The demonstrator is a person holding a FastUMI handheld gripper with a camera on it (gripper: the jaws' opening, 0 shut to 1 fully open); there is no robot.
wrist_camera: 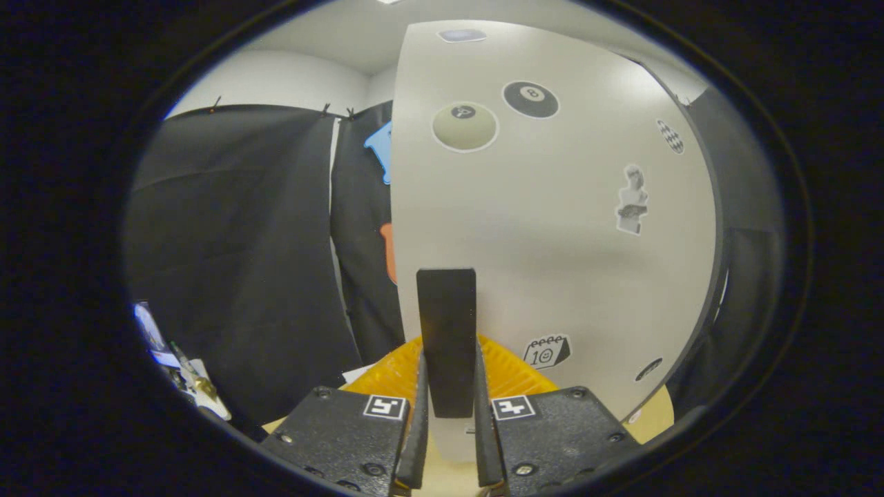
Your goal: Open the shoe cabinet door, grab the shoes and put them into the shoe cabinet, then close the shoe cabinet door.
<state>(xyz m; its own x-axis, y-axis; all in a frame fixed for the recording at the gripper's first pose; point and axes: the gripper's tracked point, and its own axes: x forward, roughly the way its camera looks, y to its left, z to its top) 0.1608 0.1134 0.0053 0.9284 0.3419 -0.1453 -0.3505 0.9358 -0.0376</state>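
At lower centre of the frame, the gripper (447,386) has its two fingers drawn in close on either side of a dark upright handle (447,324) — the handle stands between the fingers and both appear pressed against its sides, with only that narrow bar keeping them apart. This handle is fixed near the left edge of the shoe cabinet door (552,241), a pale flat panel taking up the centre and right of the frame. Stickers on the door: a pale ball sticker (464,127) and a black eight-ball sticker (530,99) toward the upper centre, a small bust figure sticker (632,200) at right, a checkered sticker (669,136) at upper right, a calendar-like sticker (546,352) low down just right of the handle. An orange ribbed object (511,376) shows just behind the fingers, at the foot of the door — cannot tell what it is. Left of the door hangs the black cloth wall (235,262). Some small cluttered items (186,373) sit at lower left, too small to identify. Shoes not made out.
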